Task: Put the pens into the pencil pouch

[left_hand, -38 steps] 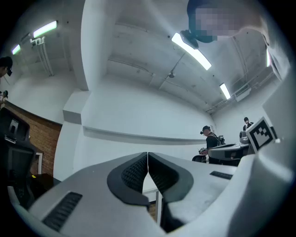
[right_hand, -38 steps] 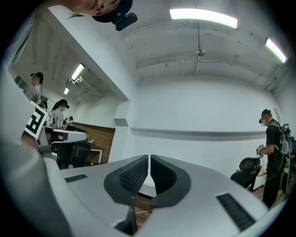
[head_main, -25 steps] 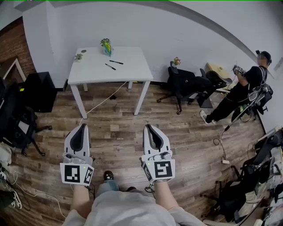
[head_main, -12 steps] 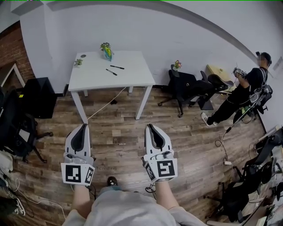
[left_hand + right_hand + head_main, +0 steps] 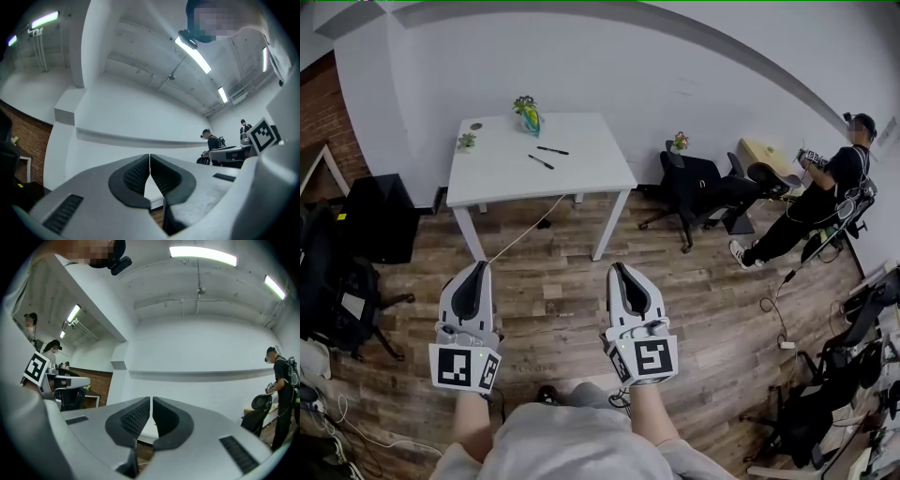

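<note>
2 grippers low in the head view, left gripper and right gripper, side by side and apart, with smooth grey-and-white moulded shells tapering to rounded black tips and 1 black-and-white marker cube at the rear of each. Both pressed together with nothing pinched: ribbed black pads meeting along 1 thin seam in the left gripper view, likewise in the right gripper view. Well beyond them, 1 white rectangular worktop on straight white legs, the rear ones partly hidden. 2 slim black pens lying flat near its middle, close together but not touching. At the back edge, 1 upright green, yellow and blue item, too small to tell whether pouch or plant. Toward the left corner, 1 tiny green plant and 1 dark round disc. 1 pale cable hanging from the front edge to the brown wood-plank floor. Black office chairs bunched at the right, too overlapped to count. 1 person in dark clothes at the far right edge. Red brick wall cut off at the left
</note>
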A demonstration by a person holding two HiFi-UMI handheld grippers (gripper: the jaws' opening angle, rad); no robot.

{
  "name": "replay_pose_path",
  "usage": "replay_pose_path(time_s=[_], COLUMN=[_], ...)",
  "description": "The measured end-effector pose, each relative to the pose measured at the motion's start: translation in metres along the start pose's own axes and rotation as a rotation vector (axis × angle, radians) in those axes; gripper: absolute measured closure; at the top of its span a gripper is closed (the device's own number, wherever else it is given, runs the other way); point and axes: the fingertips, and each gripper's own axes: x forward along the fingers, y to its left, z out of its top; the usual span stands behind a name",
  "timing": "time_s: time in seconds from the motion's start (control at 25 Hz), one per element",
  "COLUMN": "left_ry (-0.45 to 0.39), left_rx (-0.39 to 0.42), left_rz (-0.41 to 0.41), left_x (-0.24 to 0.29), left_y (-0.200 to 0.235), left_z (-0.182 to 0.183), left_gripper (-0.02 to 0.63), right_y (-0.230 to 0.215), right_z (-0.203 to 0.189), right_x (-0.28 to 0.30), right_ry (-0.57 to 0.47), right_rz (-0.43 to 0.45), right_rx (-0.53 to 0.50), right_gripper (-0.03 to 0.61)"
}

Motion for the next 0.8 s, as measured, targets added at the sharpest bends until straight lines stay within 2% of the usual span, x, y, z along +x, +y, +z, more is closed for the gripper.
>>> replay_pose_path(time_s=[0.24, 0.44, 0.8], left_ry=[0.025, 0.032, 0.001], left_rx=[-0.033, -0.023, 0.014], left_rz=[0.003, 0.019, 0.049], left_x=[0.022, 0.053, 0.159], left_y=[0.016, 0.035, 0.068], left_z=[-0.022, -0.036, -0.044], left_gripper=[0.586, 0.586, 0.586], right_y=[-0.005, -0.018, -0.063], right_z=[-0.013, -0.024, -0.026], right_x=[0.025, 0.066, 0.177], right_ry=[0.032, 0.029, -0.014], right_rz=[-0.007, 0.003, 0.053], right_rx=[0.001, 0.005, 0.005], right_gripper=[0.541, 0.541, 0.541])
